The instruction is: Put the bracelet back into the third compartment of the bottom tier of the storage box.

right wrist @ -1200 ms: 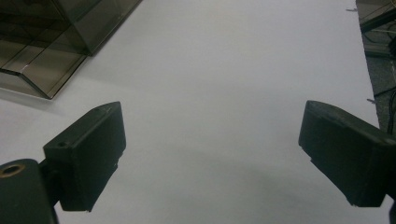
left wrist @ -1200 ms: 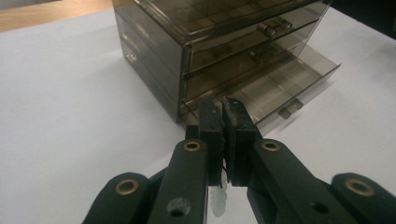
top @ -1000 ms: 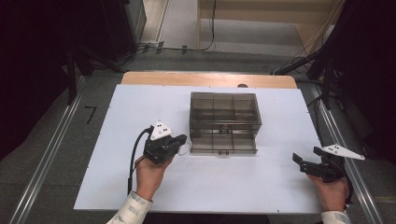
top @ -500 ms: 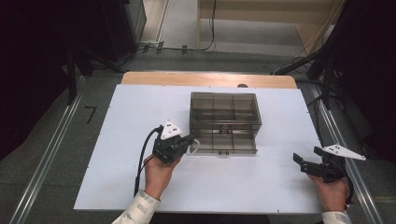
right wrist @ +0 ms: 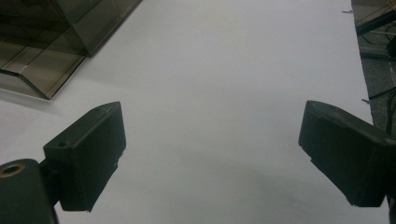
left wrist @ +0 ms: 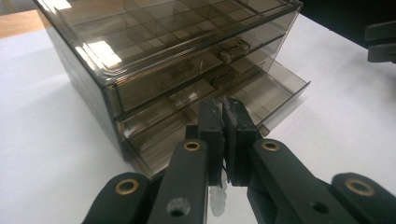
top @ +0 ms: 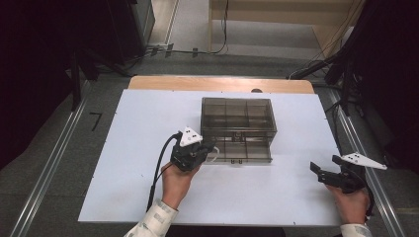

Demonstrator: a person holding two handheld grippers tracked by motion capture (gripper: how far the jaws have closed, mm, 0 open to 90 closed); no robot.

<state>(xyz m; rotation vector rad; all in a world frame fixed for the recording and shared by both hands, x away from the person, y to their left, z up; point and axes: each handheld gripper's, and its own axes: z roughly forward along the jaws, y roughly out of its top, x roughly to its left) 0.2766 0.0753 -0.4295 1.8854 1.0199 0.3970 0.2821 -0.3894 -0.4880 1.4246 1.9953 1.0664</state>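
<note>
A smoky clear drawer box (top: 237,116) stands mid-table, its bottom drawer (top: 244,154) pulled out toward me. My left gripper (top: 210,147) sits at the box's front left corner, just over the open drawer's left end. In the left gripper view its jaws (left wrist: 223,112) are pressed together on a small whitish translucent piece (left wrist: 217,201) that hangs below them, and the drawer (left wrist: 261,93) lies right beyond the tips. The same piece shows as a pale loop (top: 214,157) under the gripper. My right gripper (top: 323,174) rests at the table's right front, open and holding nothing (right wrist: 210,154).
The white table top (top: 128,148) has bare room left of the box and between the two hands. A wooden strip (top: 217,83) runs along the far edge. Metal rails (top: 49,163) flank the table, and cables lie on the floor behind.
My left gripper has moved right and forward to the box's open bottom drawer, carrying the whitish piece. The right gripper has stayed put.
</note>
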